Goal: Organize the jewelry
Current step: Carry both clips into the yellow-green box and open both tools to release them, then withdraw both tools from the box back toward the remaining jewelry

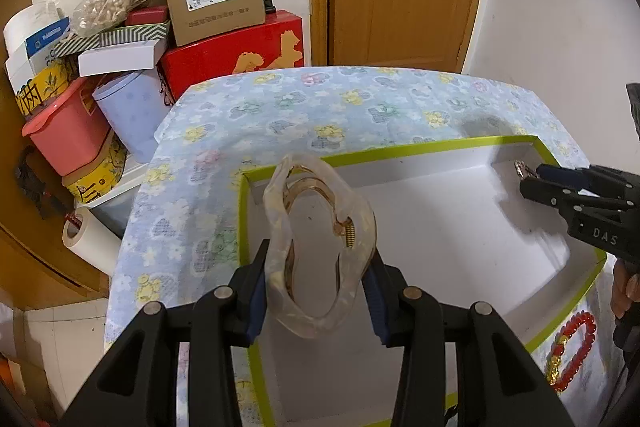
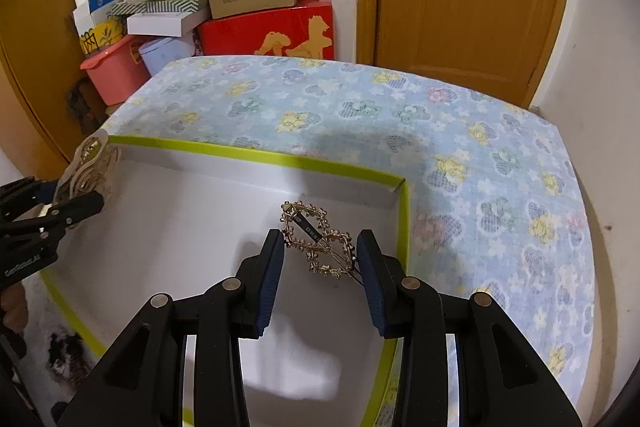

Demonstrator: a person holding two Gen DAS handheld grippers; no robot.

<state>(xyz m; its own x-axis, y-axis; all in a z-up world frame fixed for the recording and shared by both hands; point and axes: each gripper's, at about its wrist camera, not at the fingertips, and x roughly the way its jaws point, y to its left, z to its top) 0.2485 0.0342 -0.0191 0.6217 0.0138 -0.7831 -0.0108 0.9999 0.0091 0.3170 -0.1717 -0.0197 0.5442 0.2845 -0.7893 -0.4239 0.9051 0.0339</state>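
The left gripper (image 1: 318, 277) pinches a light, stiff, brittle-looking clear hair claw (image 1: 318, 243) by its sides over the box (image 1: 400, 153), while the right gripper (image 2: 320, 277) clamps a thin, snag-prone gold hairpin (image 2: 318, 241) above the box's far corner.

Glossy translucent plastic hair claw (image 1: 320, 247); gilt metal hairpin (image 2: 318, 241).

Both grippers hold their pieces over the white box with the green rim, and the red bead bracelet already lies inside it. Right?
Not quite. The left wrist view shows the red bead bracelet lying outside the white box, on the floral cloth. Both grippers do hold pieces over the box.
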